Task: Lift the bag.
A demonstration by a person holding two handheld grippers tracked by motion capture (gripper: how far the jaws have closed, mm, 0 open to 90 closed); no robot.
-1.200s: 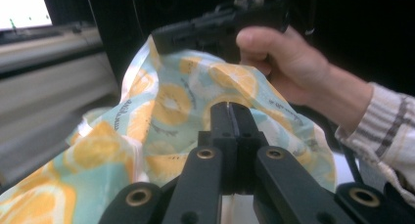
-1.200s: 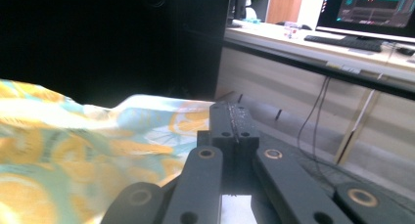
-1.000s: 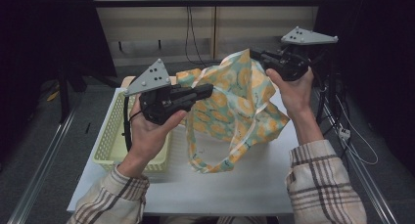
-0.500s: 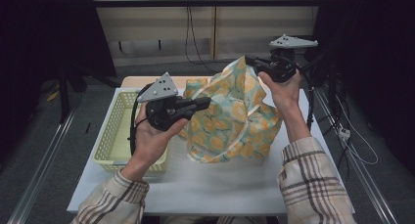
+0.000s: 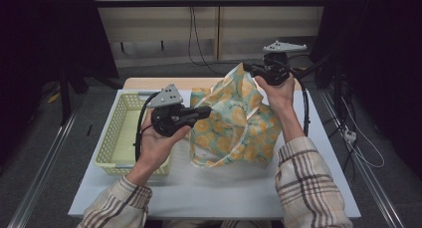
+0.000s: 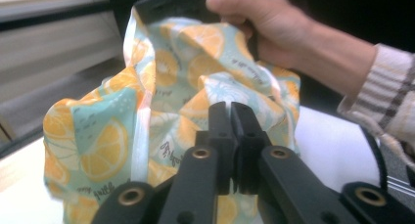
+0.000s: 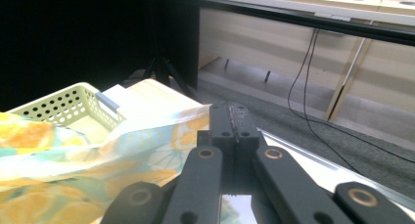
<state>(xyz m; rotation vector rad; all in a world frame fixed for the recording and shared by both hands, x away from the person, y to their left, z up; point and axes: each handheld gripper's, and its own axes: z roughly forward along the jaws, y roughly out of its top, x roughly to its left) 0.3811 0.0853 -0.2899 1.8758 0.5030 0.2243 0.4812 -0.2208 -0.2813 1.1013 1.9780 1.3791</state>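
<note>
- On the white table there's a fabric bag with an orange-slice print on a pale teal background, bunched up and sitting roughly mid-table, its bottom resting on the surface.
- The right gripper is up at the bag's top corner, held higher than the rest of it. In the right gripper view its jaws are pressed together with the printed cloth edge coming right out from beside them, so it looks like it's pinching the bag's top edge.
- The right hand wraps the gripper body from below, and there's a grey three-cornered plate sitting on top.
- The left gripper pokes into the left side of the bag, about halfway up. In the left gripper view the jaws are squeezed tight against each other with fabric right at the tips; a fold seems caught between them, though it's hard to be sure how much.
- The left hand holds that gripper from underneath, with a black cable looping down beside it.
- A pale yellow perforated basket sits at the table's left side, just beside the bag, partly behind the left hand.
- Both forearms are in plaid sleeves.
</note>
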